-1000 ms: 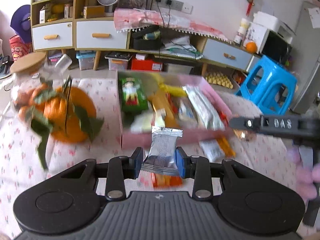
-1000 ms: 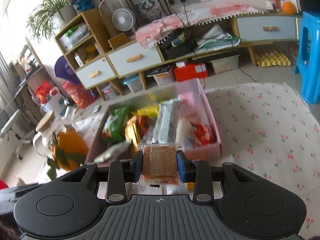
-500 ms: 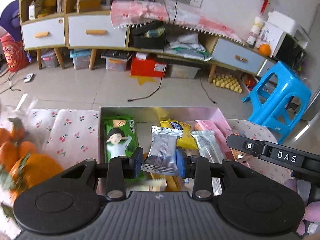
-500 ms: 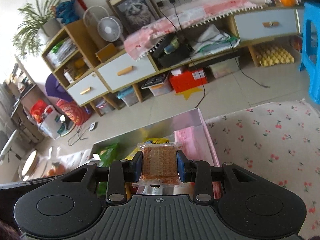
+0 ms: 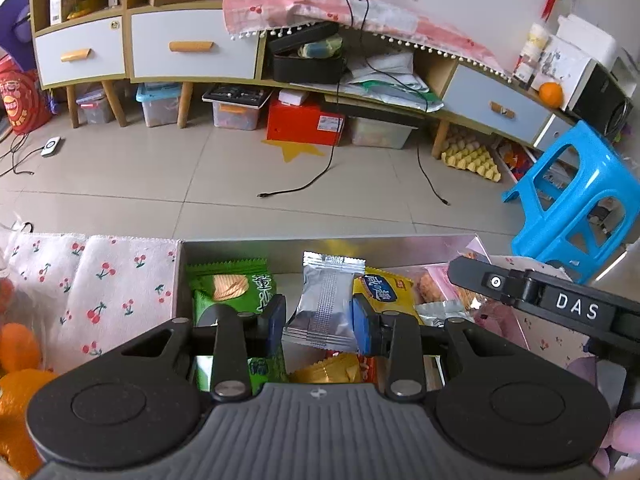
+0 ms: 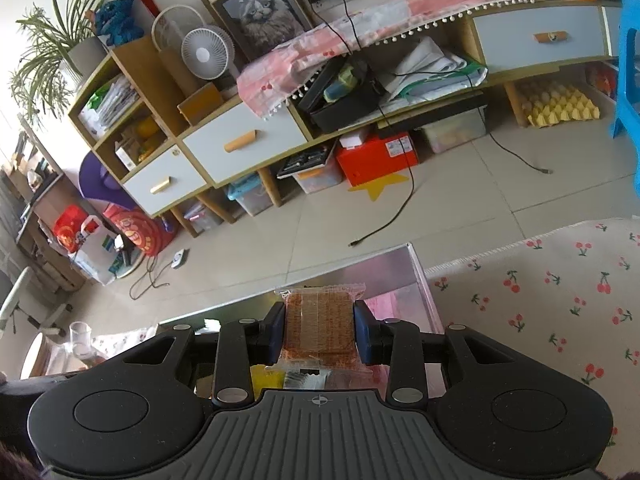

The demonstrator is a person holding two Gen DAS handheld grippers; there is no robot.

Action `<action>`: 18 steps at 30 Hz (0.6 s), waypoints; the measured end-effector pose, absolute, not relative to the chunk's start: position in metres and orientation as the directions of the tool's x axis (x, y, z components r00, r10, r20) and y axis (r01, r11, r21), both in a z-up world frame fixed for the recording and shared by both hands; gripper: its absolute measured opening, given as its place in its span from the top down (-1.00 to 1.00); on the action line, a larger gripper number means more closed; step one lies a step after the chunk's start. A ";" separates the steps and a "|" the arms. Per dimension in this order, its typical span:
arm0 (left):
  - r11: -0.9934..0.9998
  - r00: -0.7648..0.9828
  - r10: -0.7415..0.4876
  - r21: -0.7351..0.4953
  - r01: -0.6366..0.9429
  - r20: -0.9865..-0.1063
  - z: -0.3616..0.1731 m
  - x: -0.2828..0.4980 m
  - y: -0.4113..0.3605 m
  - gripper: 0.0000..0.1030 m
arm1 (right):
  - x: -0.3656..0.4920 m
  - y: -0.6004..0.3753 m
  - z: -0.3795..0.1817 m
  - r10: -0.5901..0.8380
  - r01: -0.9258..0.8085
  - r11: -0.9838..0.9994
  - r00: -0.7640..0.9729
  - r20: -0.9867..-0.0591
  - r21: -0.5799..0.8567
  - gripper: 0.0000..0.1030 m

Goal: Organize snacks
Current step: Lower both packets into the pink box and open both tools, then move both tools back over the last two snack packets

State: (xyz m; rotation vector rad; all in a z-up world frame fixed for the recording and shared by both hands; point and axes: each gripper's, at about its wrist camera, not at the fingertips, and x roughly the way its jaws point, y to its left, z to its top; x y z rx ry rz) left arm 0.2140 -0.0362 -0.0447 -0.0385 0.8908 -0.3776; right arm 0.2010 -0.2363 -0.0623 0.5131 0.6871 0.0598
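My left gripper (image 5: 319, 322) is shut on a silver foil snack packet (image 5: 326, 300), held upright above the pink snack box (image 5: 404, 242). Inside the box lie a green chip bag (image 5: 232, 286), a yellow packet (image 5: 382, 288) and several other snacks. The right gripper's black arm (image 5: 552, 300) reaches in from the right in the left wrist view. My right gripper (image 6: 319, 330) is shut on a clear-wrapped brown cracker pack (image 6: 320, 320) over the same pink box (image 6: 416, 268), near its far right corner.
The box stands on a cherry-print cloth (image 5: 104, 276), (image 6: 560, 292). Oranges (image 5: 16, 380) sit at the left edge, with a glass jar (image 6: 78, 340) nearby. Beyond the table edge are the tiled floor, a blue stool (image 5: 568, 200) and low cabinets (image 5: 192, 48).
Both grippers have moved forward over the box toward its far wall, still holding their packets. The orange jar slid out to the left of the left wrist view.
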 end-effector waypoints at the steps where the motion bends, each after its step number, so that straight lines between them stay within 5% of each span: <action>1: 0.931 0.565 -0.342 -0.187 0.314 -0.751 -0.045 0.214 -0.037 0.33 | 0.202 -0.236 -0.062 0.223 0.107 0.875 0.777 -0.589 0.472 0.29; 3: 0.932 0.577 -0.337 -0.176 0.317 -0.744 -0.045 0.215 -0.038 0.16 | 0.201 -0.235 -0.062 0.225 0.105 0.873 0.779 -0.585 0.476 0.22; 5: 0.933 0.602 -0.337 -0.169 0.319 -0.724 -0.043 0.210 -0.037 -0.09 | 0.201 -0.237 -0.061 0.236 0.108 0.861 0.781 -0.578 0.498 -0.17; 18: 0.929 0.617 -0.328 -0.126 0.348 -0.716 -0.017 0.182 -0.035 -0.61 | 0.170 -0.234 -0.030 0.203 0.114 0.884 0.779 -0.593 0.453 -0.32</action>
